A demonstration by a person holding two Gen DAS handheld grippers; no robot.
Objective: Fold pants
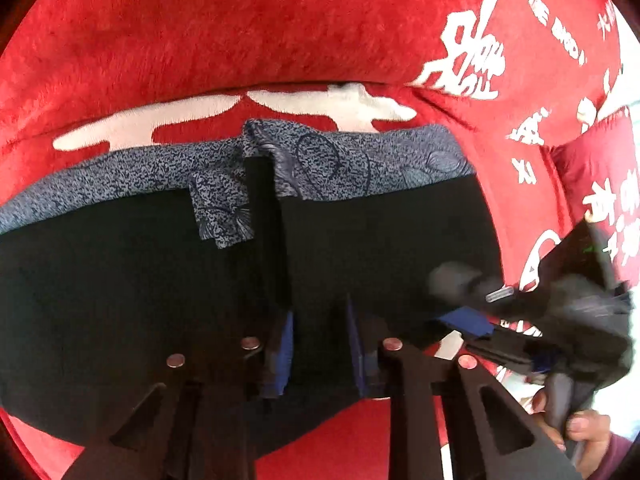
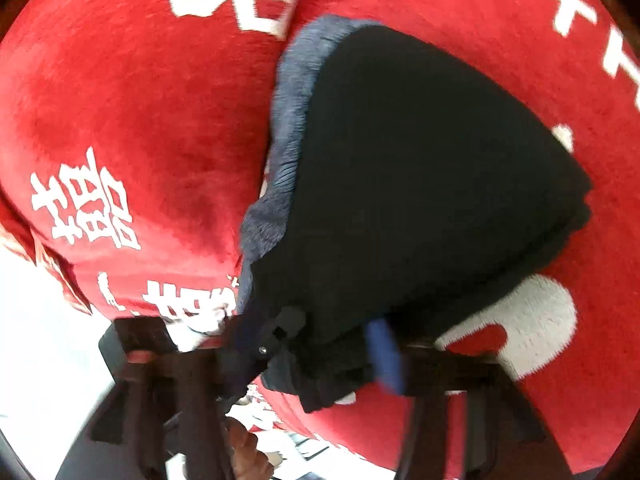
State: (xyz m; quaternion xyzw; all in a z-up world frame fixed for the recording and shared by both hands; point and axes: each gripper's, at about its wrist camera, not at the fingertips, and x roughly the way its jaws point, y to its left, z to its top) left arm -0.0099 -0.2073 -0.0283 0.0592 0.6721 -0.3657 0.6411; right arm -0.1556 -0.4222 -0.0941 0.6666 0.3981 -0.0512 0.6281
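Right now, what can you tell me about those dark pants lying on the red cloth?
The pants are black, soft-looking fabric with a blue-grey patterned waistband, one flap of it turned down over the black. They lie folded into a stacked bundle on the red blanket with white characters. The left claw sits over the near edge, black cloth between its blue pads. The right claw straddles a corner; the blur hides whether it grips.

The light was even and fairly bright, soft enough that the red cloth (image 1: 280, 32) showed only faint shading, while the black pants (image 1: 120, 300) swallowed all detail. Both views bulged with fisheye curve and went dark at the corners. The right wrist view smeared with motion blur; a washed-out white patch glared at its lower left.
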